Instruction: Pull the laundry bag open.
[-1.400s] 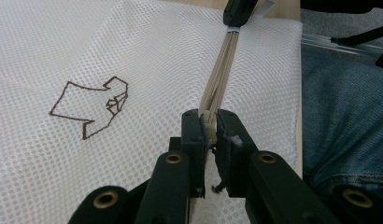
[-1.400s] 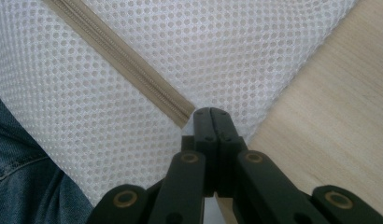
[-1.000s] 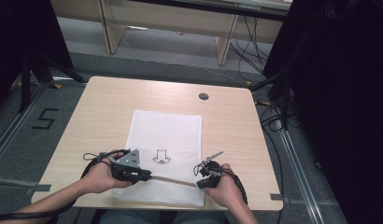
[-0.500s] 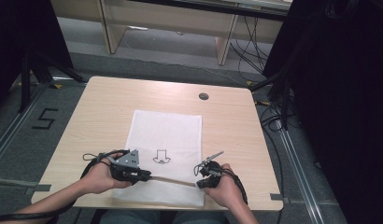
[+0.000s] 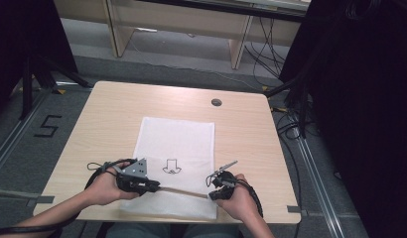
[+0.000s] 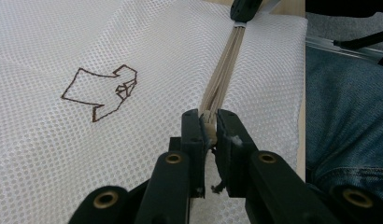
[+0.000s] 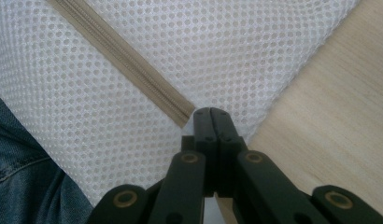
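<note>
A white mesh bag (image 5: 174, 161) lay flat on the wooden worktop (image 5: 112, 114), near its front edge, with a small brown arrow outline (image 6: 102, 91) printed toward that near end. A beige zipper (image 5: 184, 191) ran across the bag just in front of the arrow. The left claw (image 6: 208, 128) was closed on the zipper's left end, a pale bit pinched between its jaws. The right claw (image 7: 212, 114) was clamped tight at the zipper's right end, by the bag's edge; what exactly it held could not be made out. Blue denim (image 7: 26, 163) showed beyond the bag's near edge.
</note>
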